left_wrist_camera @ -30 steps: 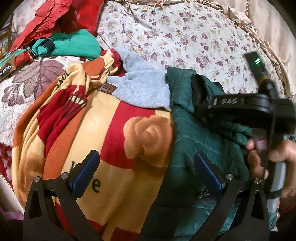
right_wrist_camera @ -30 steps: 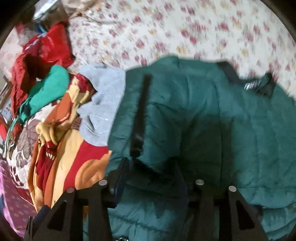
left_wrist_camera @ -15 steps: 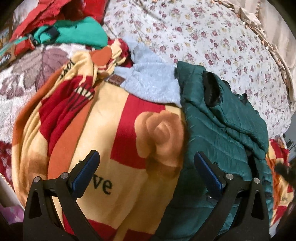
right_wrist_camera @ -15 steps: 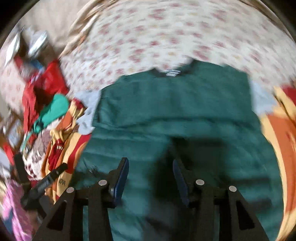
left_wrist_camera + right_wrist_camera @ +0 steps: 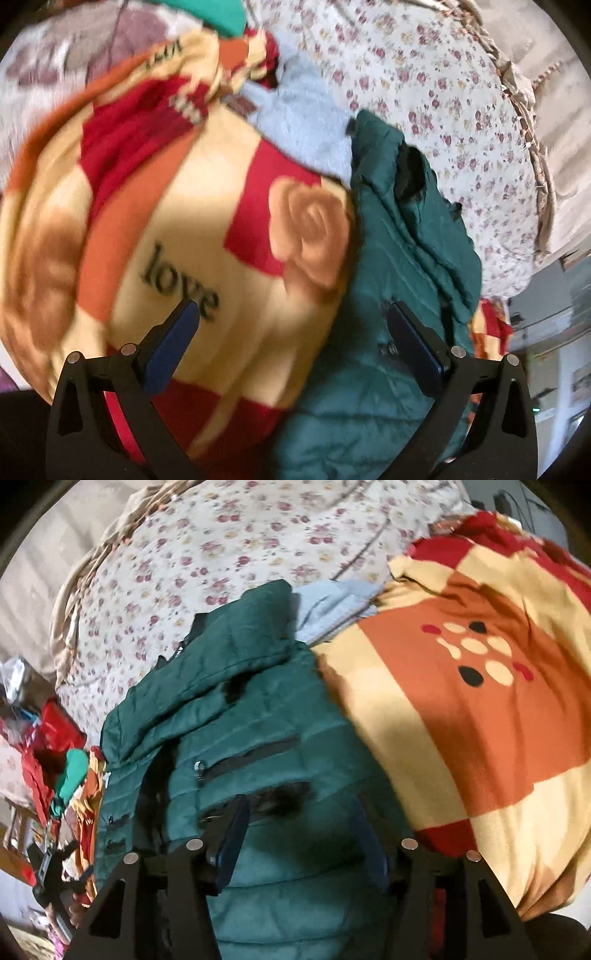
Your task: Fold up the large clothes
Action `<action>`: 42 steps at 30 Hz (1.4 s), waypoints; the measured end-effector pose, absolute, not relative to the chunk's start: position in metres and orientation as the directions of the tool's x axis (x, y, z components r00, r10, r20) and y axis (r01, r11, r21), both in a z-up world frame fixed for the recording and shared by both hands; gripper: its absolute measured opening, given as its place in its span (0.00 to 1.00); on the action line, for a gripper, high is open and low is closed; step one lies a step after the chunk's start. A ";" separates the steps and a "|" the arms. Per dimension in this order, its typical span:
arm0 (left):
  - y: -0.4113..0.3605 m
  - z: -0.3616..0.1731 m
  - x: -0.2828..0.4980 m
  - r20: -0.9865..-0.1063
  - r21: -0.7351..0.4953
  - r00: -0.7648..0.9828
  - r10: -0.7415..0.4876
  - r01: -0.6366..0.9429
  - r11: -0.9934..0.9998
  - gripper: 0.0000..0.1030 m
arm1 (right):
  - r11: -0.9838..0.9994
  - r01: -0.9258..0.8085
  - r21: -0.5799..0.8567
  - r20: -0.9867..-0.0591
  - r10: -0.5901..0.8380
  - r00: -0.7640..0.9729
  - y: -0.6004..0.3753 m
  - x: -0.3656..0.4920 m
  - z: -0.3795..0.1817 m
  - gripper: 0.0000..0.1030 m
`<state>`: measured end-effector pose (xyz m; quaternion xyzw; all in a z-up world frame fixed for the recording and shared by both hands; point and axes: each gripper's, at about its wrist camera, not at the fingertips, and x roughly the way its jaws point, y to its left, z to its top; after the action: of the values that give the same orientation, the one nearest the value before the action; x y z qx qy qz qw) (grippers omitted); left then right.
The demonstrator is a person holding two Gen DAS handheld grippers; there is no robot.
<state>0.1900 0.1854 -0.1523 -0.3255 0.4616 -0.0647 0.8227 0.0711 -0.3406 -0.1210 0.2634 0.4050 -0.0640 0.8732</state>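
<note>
A dark green quilted jacket (image 5: 406, 258) lies folded on the bed, its sleeve laid across the body and a zip pocket (image 5: 247, 757) showing. My left gripper (image 5: 291, 314) hangs open and wide above the seam where the jacket meets a red, orange and cream blanket (image 5: 184, 240) with "love" printed on it. My right gripper (image 5: 301, 812) is low over the jacket's (image 5: 240, 709) lower body. Its jaws are opening, with the fabric lying under and between the fingers and not pinched.
The blanket (image 5: 461, 701) bulges on the right of the right wrist view. A grey garment (image 5: 306, 114) lies past the jacket. The floral bedsheet (image 5: 424, 92) stretches beyond, edged with a fringe. Red and teal clothes (image 5: 55, 746) are heaped at the far left.
The right gripper swept across the jacket and rolled, its jaws wider than before; the blanket now shows on its right. The left view tilted and closed in slightly, and the right gripper left it.
</note>
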 end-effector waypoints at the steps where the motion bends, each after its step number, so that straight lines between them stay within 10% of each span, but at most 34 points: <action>1: 0.183 -0.155 0.190 -0.714 -0.612 0.552 -0.431 -0.192 0.767 0.99 | 0.849 0.322 0.418 -0.737 0.110 0.667 -0.344 0.071 -0.124 0.54; 19: 0.108 -0.153 0.195 -0.678 -0.656 0.332 -0.655 0.127 0.744 0.99 | 0.656 0.274 0.704 -0.616 0.371 0.694 -0.390 0.069 -0.157 0.63; 25: 0.122 -0.155 0.187 -0.598 -0.748 0.290 -0.747 0.132 0.651 0.81 | 0.559 0.220 0.799 -0.532 0.488 0.692 -0.391 0.060 -0.159 0.63; 42: 0.130 -0.169 0.191 -0.566 -0.790 0.231 -0.791 0.124 0.601 0.80 | 0.664 0.282 0.692 -0.650 0.404 0.643 -0.373 0.046 -0.167 0.63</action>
<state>0.1907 0.1299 -0.1688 -0.3136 0.5321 -0.3181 0.7193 0.0457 -0.3735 -0.1665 0.4081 0.4205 0.0376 0.8094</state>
